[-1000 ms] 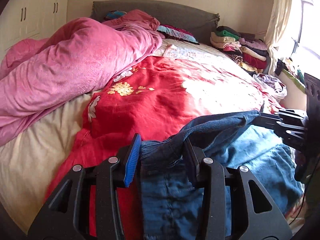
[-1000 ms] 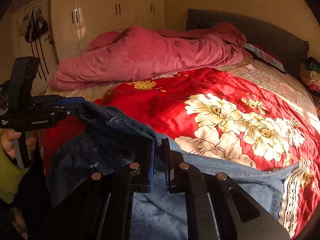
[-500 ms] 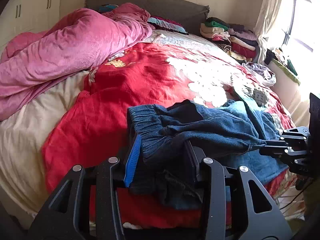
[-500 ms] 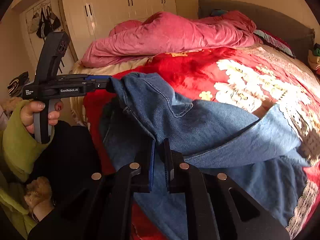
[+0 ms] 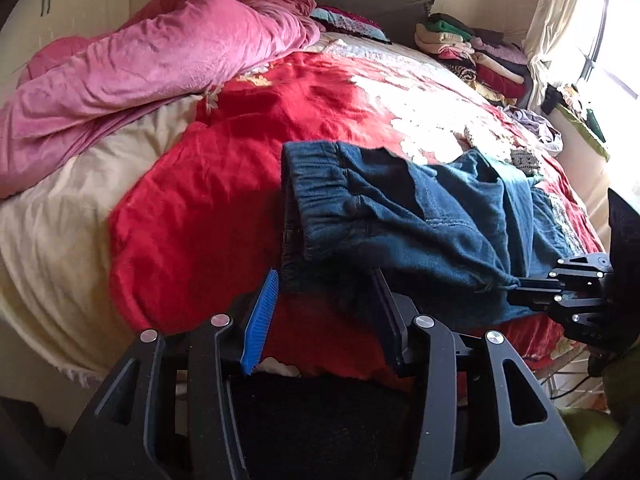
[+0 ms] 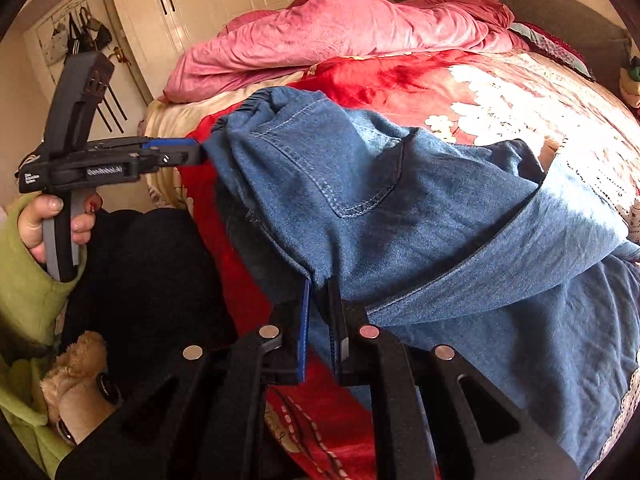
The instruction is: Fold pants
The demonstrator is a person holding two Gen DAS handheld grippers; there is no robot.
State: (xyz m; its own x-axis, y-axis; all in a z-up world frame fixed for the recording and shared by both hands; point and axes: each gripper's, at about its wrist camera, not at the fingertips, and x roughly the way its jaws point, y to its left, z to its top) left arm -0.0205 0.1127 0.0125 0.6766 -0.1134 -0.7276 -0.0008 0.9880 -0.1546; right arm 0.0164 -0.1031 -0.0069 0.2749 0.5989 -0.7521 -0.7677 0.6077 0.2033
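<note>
Blue denim pants (image 5: 420,216) hang stretched between my two grippers above the near edge of the bed; their elastic waistband (image 5: 316,184) is bunched at the left. In the right wrist view the pants (image 6: 400,216) show a back pocket and drape down onto the bedspread at the right. My left gripper (image 5: 324,280) holds the waistband corner, with a wide gap showing between its fingers; from the right wrist view its tips (image 6: 196,152) pinch the fabric. My right gripper (image 6: 318,300) is shut on the other waist edge; it shows in the left wrist view (image 5: 516,284).
The bed carries a red floral bedspread (image 5: 224,184), a bunched pink quilt (image 5: 132,68) at the far left and a stack of folded clothes (image 5: 472,52) by the headboard. A white wardrobe (image 6: 224,4) stands beyond the bed. A window and curtain (image 5: 560,20) are at the right.
Both grippers have pulled back toward the foot of the bed and risen, lifting the waist of the pants off the bedspread. The pants now hang more taut between them.
</note>
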